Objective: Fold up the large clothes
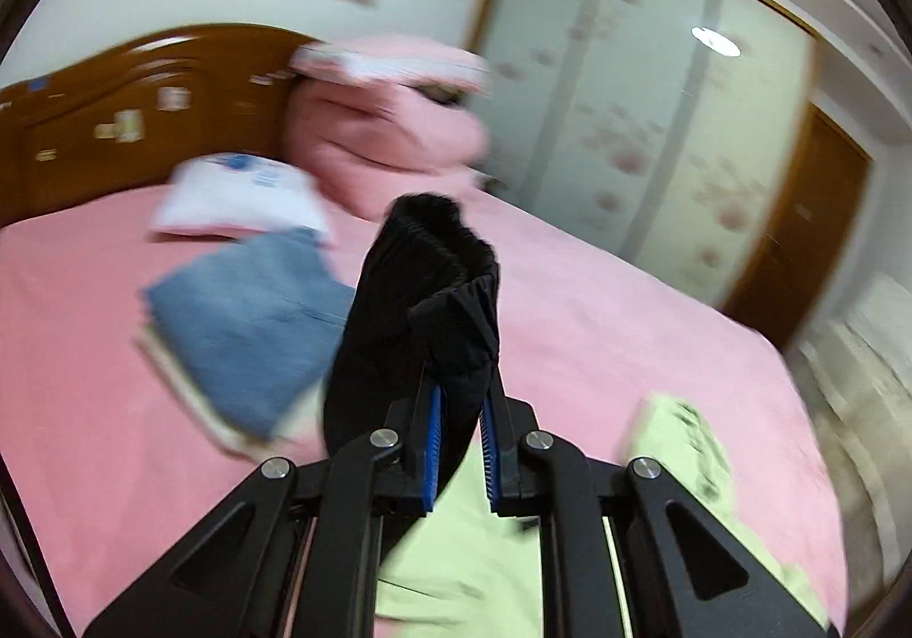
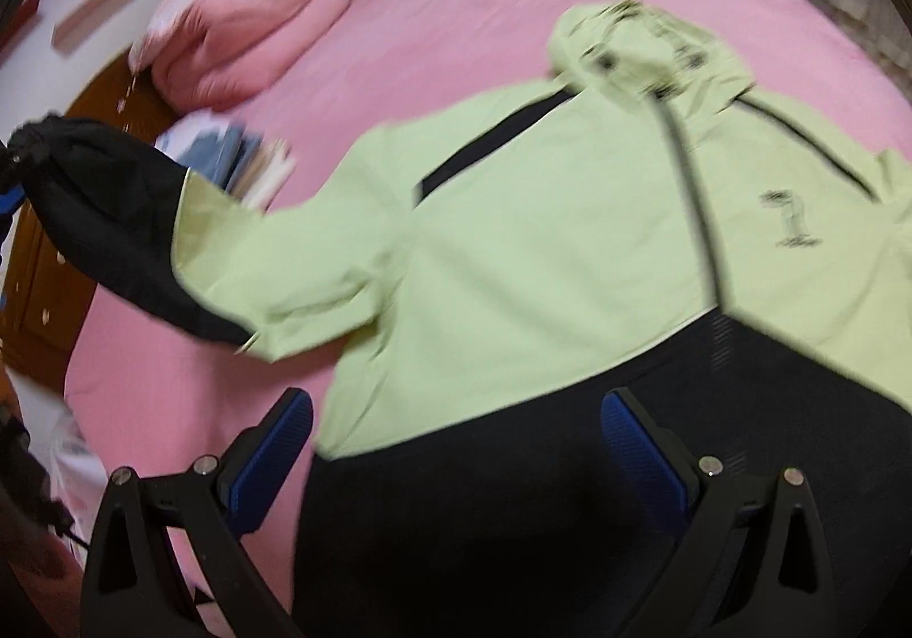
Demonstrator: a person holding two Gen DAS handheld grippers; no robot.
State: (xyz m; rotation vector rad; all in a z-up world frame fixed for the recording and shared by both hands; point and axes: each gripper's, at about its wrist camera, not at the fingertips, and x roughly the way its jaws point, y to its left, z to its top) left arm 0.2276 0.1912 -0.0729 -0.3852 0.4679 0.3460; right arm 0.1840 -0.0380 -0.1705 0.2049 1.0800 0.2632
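One fold is only beginning: the left tongs (image 1: 460,398) are clamped on the black cuff (image 1: 433,267) of the green jacket (image 2: 541,250), lifting that sleeve clear of the pink bed (image 2: 456,11). The right tongs (image 2: 456,455) gape wide, empty, over the dark hem. Body and hood lie flat, unfolded. Folded jeans (image 1: 245,330) sit near the pillows, by a wooden headboard (image 1: 114,108) and wardrobe doors (image 1: 627,113).

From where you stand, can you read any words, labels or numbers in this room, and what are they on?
No text is readable.
Dark print on the green jacket: too blurred.
Blue print on the white pillow: too blurred.
Small stickers on the wooden headboard: too blurred.
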